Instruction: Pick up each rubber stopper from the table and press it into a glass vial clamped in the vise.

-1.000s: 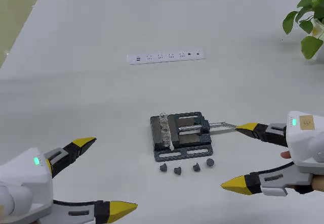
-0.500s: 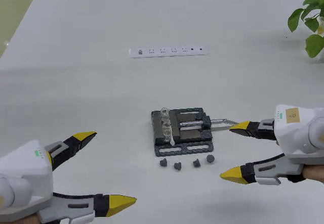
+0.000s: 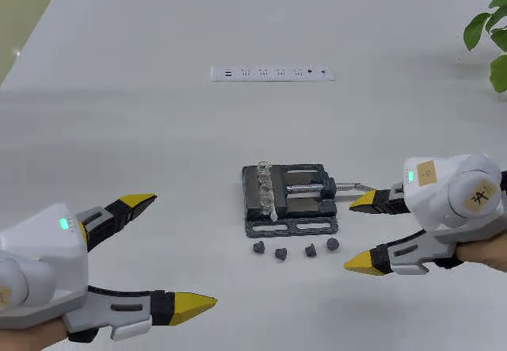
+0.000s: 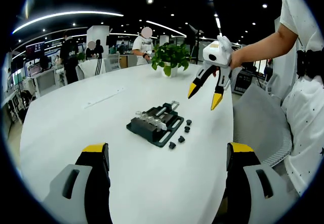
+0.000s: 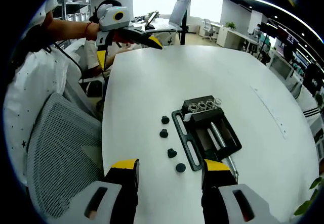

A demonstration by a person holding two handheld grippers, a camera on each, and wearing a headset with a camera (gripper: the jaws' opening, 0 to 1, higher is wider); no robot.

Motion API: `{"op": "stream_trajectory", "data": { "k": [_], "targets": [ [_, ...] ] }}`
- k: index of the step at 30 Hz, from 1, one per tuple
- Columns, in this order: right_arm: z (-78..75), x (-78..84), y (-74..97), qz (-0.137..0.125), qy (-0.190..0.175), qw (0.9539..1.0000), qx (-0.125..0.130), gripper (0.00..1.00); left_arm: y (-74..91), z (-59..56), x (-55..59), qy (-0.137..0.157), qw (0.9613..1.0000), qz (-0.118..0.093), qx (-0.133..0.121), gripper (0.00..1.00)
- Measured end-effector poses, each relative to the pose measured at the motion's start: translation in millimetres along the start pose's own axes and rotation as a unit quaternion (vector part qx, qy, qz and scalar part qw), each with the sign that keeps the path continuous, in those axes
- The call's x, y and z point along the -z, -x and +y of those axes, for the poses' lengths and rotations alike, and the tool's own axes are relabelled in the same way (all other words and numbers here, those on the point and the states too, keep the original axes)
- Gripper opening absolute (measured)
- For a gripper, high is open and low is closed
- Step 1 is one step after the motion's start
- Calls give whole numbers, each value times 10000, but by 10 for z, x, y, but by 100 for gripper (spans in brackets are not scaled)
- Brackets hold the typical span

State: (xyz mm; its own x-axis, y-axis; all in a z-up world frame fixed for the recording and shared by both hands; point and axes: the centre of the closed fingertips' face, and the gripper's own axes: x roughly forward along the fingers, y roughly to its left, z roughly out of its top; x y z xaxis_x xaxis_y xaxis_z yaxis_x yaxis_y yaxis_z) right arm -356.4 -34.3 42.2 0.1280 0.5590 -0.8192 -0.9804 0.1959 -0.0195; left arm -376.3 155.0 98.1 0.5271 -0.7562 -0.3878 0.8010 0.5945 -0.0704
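A dark vise (image 3: 291,206) sits mid-table with a row of clear glass vials (image 3: 265,186) clamped at its left end. Several dark rubber stoppers (image 3: 280,253) lie in a line just in front of it. My right gripper (image 3: 352,235) hovers open just right of the stoppers, beside the vise's screw handle. At the near left my left gripper (image 3: 181,249) is open and empty, well away from the vise. In the right gripper view, the vise (image 5: 207,128) and stoppers (image 5: 163,133) lie ahead of the open jaws. The left gripper view shows the vise (image 4: 154,124) and the right gripper (image 4: 203,99).
A white power strip (image 3: 272,74) lies farther back on the table. A potted plant (image 3: 491,42) stands at the far right edge. A mesh chair (image 5: 55,153) is beside the table. People stand in the office background beyond the table (image 4: 76,133).
The head camera has shifted. My right gripper has come a little closer to the vise's handle and the stoppers. The left gripper stays open in about the same place.
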Motion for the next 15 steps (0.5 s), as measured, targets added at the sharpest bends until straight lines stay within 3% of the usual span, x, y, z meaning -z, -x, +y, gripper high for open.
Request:
{"op": "stream_trajectory", "data": {
  "k": [7, 15],
  "targets": [
    [-53, 85, -84, 360, 239, 9990, -138, 34, -16, -32, -25, 49, 10000, -33, 1, 96],
    [-111, 166, -197, 677, 457, 9963, -271, 27, -28, -27, -5, 115, 9999, -59, -1, 95]
  ]
}}
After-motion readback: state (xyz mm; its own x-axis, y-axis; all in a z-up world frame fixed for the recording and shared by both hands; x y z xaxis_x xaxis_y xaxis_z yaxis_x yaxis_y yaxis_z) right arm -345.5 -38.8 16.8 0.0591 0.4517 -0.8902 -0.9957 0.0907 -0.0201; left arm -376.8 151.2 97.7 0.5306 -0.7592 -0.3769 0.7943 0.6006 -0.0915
